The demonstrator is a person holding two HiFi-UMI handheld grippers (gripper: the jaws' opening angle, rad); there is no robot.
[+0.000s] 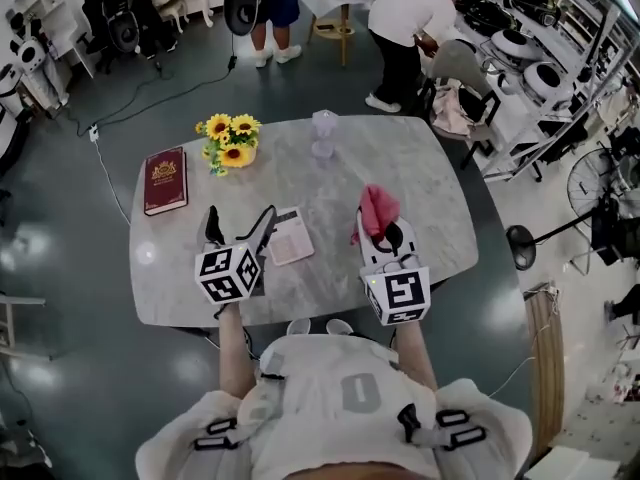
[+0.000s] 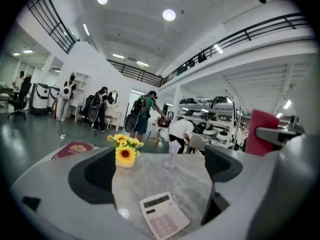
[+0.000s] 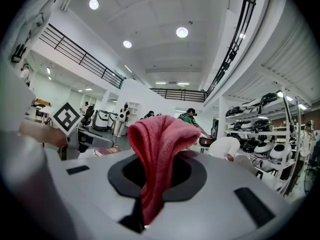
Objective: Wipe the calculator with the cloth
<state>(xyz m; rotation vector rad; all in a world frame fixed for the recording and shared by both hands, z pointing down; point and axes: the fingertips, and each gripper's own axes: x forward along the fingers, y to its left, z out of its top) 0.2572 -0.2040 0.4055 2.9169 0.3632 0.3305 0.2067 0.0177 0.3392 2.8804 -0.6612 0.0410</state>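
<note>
A white calculator [image 1: 290, 235] lies flat on the grey marble table [image 1: 420, 173], just right of my left gripper [image 1: 240, 224]. That gripper is open, its dark jaws spread wide with nothing between them. In the left gripper view the calculator [image 2: 164, 216] lies on the table just below and ahead of the open jaws. My right gripper [image 1: 383, 230] is shut on a red cloth [image 1: 377, 209], held a little above the table to the right of the calculator. In the right gripper view the cloth [image 3: 157, 154] stands up folded between the jaws and hangs down in front of them.
A vase of sunflowers [image 1: 231, 140] and a dark red book [image 1: 165, 179] sit at the table's back left. A clear glass [image 1: 323, 133] stands at the back middle. Behind the table are people [image 1: 405, 38], shelves and other equipment.
</note>
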